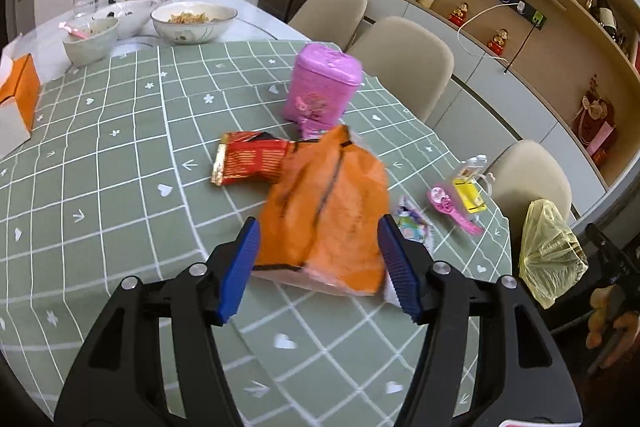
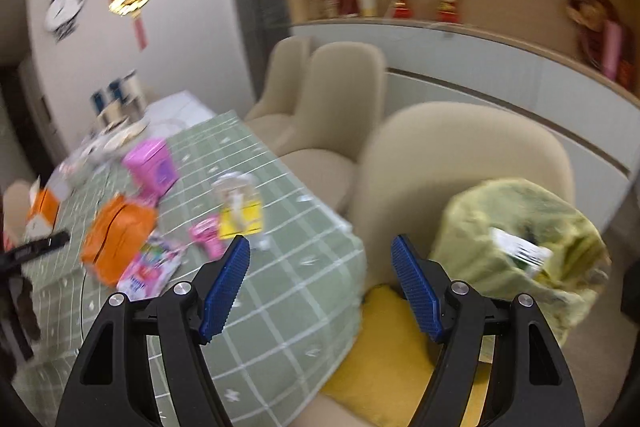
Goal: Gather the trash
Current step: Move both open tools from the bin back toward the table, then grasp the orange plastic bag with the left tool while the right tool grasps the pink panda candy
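Observation:
An orange snack bag [image 1: 324, 215] lies on the green checked tablecloth [image 1: 120, 187], between the open blue pads of my left gripper [image 1: 320, 263]; whether the pads touch it I cannot tell. A red wrapper [image 1: 252, 163] lies just behind it, a small colourful wrapper [image 1: 412, 227] to its right. A pink lidded bin [image 1: 320, 87] stands further back. My right gripper [image 2: 320, 279] is open and empty, over the table edge and a chair. A yellow plastic bag [image 2: 516, 247] hangs at its right, also in the left wrist view [image 1: 548, 251]. The orange bag [image 2: 116, 235] shows blurred at left.
A pink toy [image 1: 452, 211] and a yellow-carded pack [image 1: 468, 187] lie near the table's right edge. Bowls [image 1: 192, 21] and cups stand at the far end, an orange tissue box [image 1: 20, 95] at left. Beige chairs [image 2: 460, 163] line the right side, one with a yellow cushion [image 2: 384, 359].

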The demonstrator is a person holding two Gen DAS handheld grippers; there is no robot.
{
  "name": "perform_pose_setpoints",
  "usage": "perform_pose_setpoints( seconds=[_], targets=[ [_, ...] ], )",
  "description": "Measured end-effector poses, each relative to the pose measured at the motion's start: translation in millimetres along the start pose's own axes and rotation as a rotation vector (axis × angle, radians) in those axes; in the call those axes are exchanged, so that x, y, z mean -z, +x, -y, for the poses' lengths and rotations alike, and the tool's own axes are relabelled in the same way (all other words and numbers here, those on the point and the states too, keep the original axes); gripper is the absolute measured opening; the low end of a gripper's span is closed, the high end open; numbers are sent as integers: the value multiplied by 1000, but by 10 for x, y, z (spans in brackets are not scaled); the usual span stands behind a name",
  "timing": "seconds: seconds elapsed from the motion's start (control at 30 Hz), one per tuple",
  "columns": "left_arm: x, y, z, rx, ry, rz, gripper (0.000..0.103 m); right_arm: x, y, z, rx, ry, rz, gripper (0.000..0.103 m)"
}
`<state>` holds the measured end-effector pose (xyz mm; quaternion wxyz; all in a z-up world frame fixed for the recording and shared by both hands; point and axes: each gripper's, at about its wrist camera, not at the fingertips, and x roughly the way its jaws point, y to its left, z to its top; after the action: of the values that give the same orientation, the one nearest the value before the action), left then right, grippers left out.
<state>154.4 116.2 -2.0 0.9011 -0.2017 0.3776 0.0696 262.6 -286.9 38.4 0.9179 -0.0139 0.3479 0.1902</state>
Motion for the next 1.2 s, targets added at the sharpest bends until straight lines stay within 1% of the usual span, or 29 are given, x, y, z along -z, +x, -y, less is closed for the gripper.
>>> perform_pose_setpoints(
  seconds=[0.13,0.23,0.27,0.37,0.4,0.43,0.47,0.5,0.57,0.6,0.63,0.7,0.77,0.83,0.93,1.0,1.07,1.1,1.13,1.17,1.2],
  targets=[
    [-87,101,-149,46,-22,-11,58,78,109,-360,-31,-63,-46,70],
    [-212,215,-82,50,28,-2,58,159,149,-498,-30,-92,-75,70],
    [-259,280,-66,59,49,-16,58,178,158,-517,-25,-99,-77,70],
    [-302,536,-16,75,93,-101,58,230,191,-564,6,-94,-86,70],
    [-297,593,1,68,102,-112,58,236,220,-571,1,-80,-94,70],
    [-282,700,33,45,118,-128,58,225,259,-582,-10,-72,-103,70],
    [-266,788,52,20,120,-141,58,221,286,-583,-16,-69,-112,70],
    [-248,831,57,11,113,-147,57,201,360,-620,-16,-70,-129,70],
    [-195,891,46,7,61,-169,38,168,482,-691,-34,-73,-163,70],
    [-160,890,48,13,45,-182,24,160,529,-727,-57,-77,-177,70],
    [-99,857,74,28,41,-197,16,143,573,-769,-90,-85,-189,70],
    [8,760,118,48,45,-211,12,110,674,-902,-188,-150,-211,70],
    [148,605,174,76,57,-227,11,87,794,-1034,-194,-216,-215,70],
    [287,450,194,91,66,-240,11,76,956,-1119,-210,-239,-245,70],
    [415,282,149,82,54,-245,11,83,1225,-1176,-213,-234,-297,63],
    [458,191,104,72,42,-237,11,76,1438,-1201,-197,-223,-327,62],
    [470,119,37,61,24,-224,11,82,1621,-1221,-176,-213,-359,49],
    [471,90,2,57,13,-218,12,87,1690,-1224,-167,-207,-374,47],
    [469,69,-24,55,2,-213,12,94,1753,-1223,-162,-195,-386,39],
    [461,46,-57,54,-9,-208,15,95,1792,-1214,-160,-184,-394,29],
    [464,19,-74,54,-19,-200,21,111,1822,-1211,-164,-171,-409,25]
  ],
)
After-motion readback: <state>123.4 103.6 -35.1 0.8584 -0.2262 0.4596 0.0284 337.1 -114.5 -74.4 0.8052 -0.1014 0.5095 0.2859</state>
